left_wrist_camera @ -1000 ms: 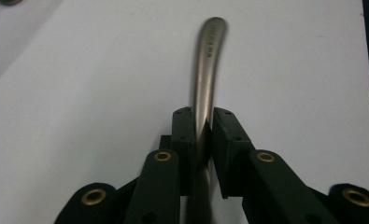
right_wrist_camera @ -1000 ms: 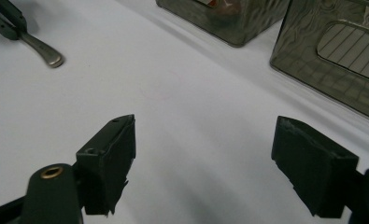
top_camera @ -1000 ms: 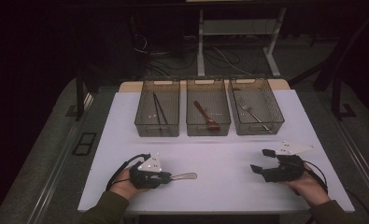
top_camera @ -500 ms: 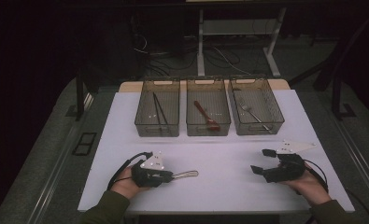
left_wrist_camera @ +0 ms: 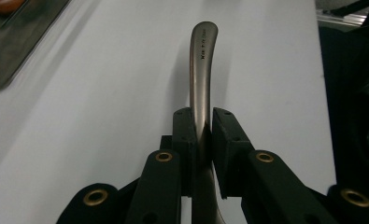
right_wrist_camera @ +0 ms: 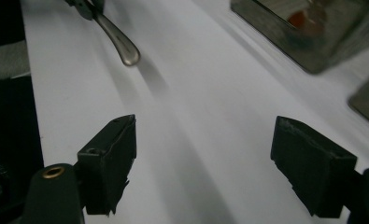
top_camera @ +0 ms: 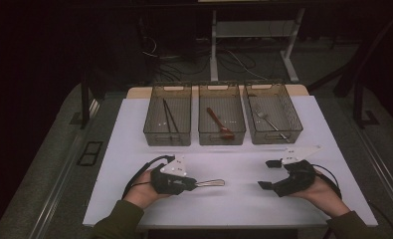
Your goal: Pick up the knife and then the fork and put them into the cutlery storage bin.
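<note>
Two grippers work over our white tabletop [top_camera: 134,129]. Our left gripper [top_camera: 191,184], at seven o'clock, has its fingers [left_wrist_camera: 184,135] clamped on a metal utensil's handle [left_wrist_camera: 202,70], which juts toward three o'clock, lifted off the surface. Our right gripper [top_camera: 268,174], at five o'clock, has its fingers [right_wrist_camera: 112,158] apart with nothing between them; they have just been closing a little. Three bins [top_camera: 156,134] sit at twelve o'clock.

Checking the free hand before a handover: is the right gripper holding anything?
No, the right gripper has open jaws with bare white table between them.
</note>
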`<state>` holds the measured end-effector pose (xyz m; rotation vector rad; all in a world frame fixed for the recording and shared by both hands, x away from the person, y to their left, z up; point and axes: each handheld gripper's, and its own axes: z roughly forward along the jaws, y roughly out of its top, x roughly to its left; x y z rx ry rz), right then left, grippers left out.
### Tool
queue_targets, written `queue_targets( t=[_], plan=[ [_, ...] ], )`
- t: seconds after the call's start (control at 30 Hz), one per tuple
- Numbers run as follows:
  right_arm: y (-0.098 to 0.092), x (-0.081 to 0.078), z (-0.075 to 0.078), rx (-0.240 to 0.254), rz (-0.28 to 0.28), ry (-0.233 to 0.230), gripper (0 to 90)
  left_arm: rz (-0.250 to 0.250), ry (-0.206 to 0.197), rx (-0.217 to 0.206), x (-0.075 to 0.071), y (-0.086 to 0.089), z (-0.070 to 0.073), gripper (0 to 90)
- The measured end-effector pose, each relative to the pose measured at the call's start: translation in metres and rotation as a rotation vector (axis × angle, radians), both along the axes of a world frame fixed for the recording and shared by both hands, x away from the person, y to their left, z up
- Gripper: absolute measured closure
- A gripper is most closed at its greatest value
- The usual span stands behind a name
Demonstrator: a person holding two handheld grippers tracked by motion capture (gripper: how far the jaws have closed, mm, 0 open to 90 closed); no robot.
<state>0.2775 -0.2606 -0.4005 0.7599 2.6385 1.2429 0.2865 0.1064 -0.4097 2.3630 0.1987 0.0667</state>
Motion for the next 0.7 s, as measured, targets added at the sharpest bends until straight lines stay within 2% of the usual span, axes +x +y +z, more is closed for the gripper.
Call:
queue_targets(
  t=[0.1, 0.3, 0.33, 0.4, 0.53, 0.6, 0.7],
  plan=[
    [0.015, 0.003, 0.005, -0.011, 0.061, 0.0, 25.0, -0.032, -0.001, 0.006, 0.002, -0.015, 0.004, 79.0],
    [0.048, 0.005, 0.01, -0.072, 0.2, 0.006, 30.6, -0.096, -0.013, 0.01, 0.007, -0.041, 0.013, 79.0],
    [0.052, 0.006, 0.01, -0.08, 0.219, -0.004, 31.1, -0.109, -0.017, 0.006, 0.007, -0.045, 0.014, 79.0],
    [0.06, 0.007, 0.011, -0.088, 0.246, -0.011, 32.5, -0.126, -0.019, 0.003, 0.007, -0.053, 0.016, 79.1],
    [0.071, 0.01, 0.013, -0.112, 0.265, -0.027, 34.9, -0.146, -0.021, 0.006, 0.008, -0.066, 0.018, 79.0],
    [0.076, 0.011, 0.012, -0.12, 0.295, -0.042, 35.5, -0.16, -0.041, 0.012, 0.009, -0.07, 0.02, 79.0],
    [0.085, 0.013, 0.01, -0.14, 0.336, -0.033, 38.9, -0.173, -0.045, 0.019, 0.009, -0.074, 0.02, 79.0]
  ],
)
